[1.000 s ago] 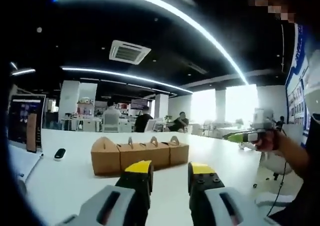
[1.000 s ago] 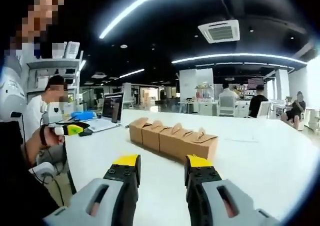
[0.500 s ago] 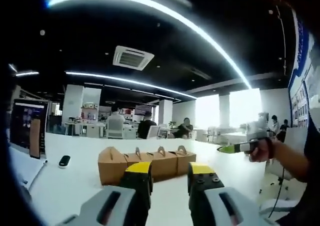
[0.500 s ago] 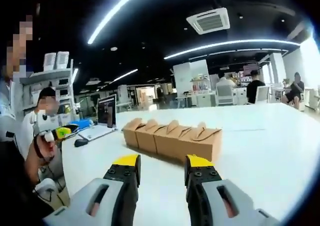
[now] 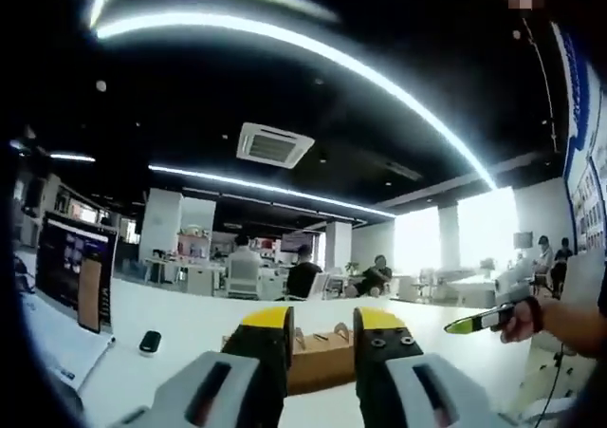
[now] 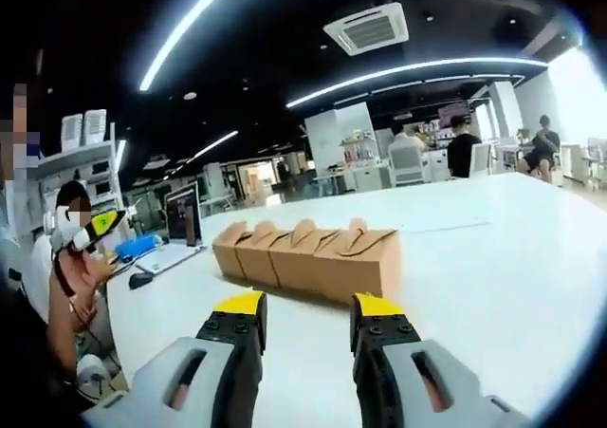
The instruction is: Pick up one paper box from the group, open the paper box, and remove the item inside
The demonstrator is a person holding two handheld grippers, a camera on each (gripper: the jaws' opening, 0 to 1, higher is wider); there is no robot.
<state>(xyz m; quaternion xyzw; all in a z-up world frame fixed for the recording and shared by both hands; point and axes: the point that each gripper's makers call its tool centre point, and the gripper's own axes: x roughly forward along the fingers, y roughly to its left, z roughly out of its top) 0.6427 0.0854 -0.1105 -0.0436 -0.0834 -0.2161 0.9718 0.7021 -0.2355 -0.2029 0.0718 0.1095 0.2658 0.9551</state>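
Observation:
Several brown paper boxes (image 6: 308, 255) with fold-over handles stand in a row on the white table (image 6: 493, 257), ahead of my right gripper (image 6: 308, 316), whose yellow-tipped jaws are open and hold nothing. In the left gripper view the same boxes (image 5: 321, 354) peek out low between and behind the jaws of my left gripper (image 5: 322, 325), which is open and holds nothing. The left gripper's yellow tip (image 6: 100, 227) appears at the left of the right gripper view, in a person's hand. The right gripper's tip (image 5: 479, 320) appears at the right of the left gripper view, held up by a hand.
A laptop (image 5: 74, 281) and a small dark mouse (image 5: 149, 342) sit on the table at the left of the left gripper view; the same laptop (image 6: 180, 221) is behind the boxes in the right gripper view. People sit at desks far behind (image 5: 303, 278).
Both views have shifted: the left gripper view has tilted up and dropped lower, so the boxes sank behind its jaws. The right gripper has come closer to the boxes, which look larger.

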